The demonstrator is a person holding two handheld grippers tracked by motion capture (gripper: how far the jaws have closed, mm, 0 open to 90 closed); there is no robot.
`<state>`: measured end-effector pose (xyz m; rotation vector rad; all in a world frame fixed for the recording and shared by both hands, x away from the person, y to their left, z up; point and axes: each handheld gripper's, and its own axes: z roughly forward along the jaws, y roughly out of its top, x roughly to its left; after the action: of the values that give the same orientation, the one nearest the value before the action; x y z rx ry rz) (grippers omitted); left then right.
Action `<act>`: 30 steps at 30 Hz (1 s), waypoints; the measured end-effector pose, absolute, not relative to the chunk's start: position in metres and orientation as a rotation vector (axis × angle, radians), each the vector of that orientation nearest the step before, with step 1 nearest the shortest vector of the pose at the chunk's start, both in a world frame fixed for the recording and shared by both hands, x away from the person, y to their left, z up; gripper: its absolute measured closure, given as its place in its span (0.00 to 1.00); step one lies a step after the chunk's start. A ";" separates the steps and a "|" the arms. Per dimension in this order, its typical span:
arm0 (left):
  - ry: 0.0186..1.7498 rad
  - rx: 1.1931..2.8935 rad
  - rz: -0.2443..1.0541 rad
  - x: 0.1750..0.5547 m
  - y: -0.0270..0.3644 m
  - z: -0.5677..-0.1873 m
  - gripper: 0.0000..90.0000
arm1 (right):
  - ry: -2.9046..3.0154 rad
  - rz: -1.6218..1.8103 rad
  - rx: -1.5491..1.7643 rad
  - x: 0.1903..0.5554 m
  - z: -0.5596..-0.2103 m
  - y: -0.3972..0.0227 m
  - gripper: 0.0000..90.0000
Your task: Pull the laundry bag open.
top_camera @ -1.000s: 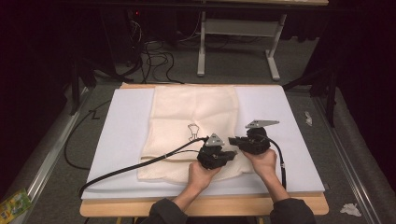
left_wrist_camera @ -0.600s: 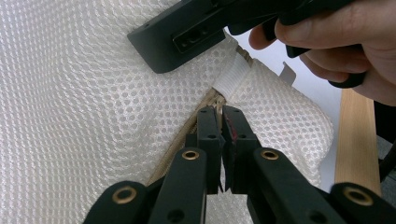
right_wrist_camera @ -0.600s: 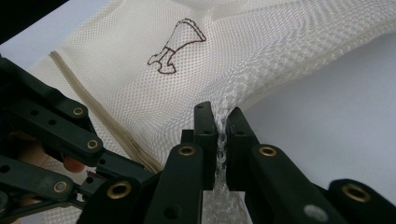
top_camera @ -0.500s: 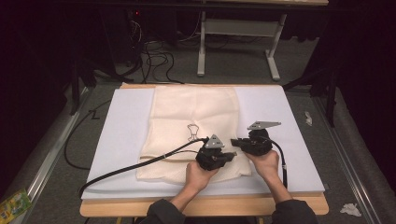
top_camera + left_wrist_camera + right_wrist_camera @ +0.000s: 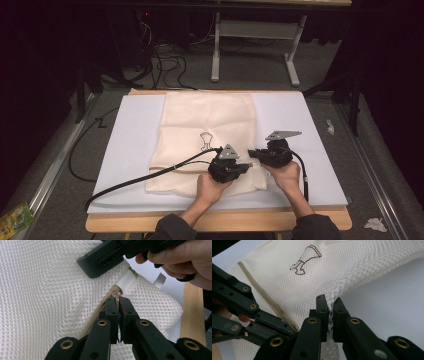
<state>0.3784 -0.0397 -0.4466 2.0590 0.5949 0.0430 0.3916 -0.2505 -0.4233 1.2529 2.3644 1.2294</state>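
A cream mesh bag (image 5: pixel 210 125) with a small brown emblem (image 5: pixel 205 140) lies flat on a white board (image 5: pixel 300 115). Near its front right corner, my left gripper (image 5: pixel 248 167) points right and my right gripper (image 5: pixel 253 154) points left, tips almost meeting. In the left gripper view, the left gripper (image 5: pixel 118 300) is shut on the zipper pull (image 5: pixel 115 293) at the end of the zipper line, beside a white fabric tab (image 5: pixel 126 281). In the right gripper view, the right gripper (image 5: pixel 329 303) is shut on the mesh edge (image 5: pixel 342 290) of the bag, which is bunched between the pads.
The board rests on a wooden table (image 5: pixel 125 222). A black cable (image 5: pixel 150 175) trails left across the bag from the left gripper. On the floor lie cables (image 5: pixel 165 60), a metal stand (image 5: pixel 250 30), a green packet (image 5: pixel 15 220) and crumpled paper (image 5: pixel 374 224).
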 end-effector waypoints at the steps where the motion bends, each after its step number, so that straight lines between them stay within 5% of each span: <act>1: 0.594 2.059 0.044 0.378 -0.039 -0.446 0.97 | 2.364 1.231 1.249 0.392 -0.423 -0.251 0.98; 30: 0.601 2.051 0.089 0.376 -0.024 -0.441 0.97 | 2.380 1.233 1.239 0.392 -0.424 -0.252 0.98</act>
<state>0.3760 -0.0236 -0.4408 2.0511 0.6006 0.0891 0.3925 -0.2524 -0.4238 1.2392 2.3799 1.2325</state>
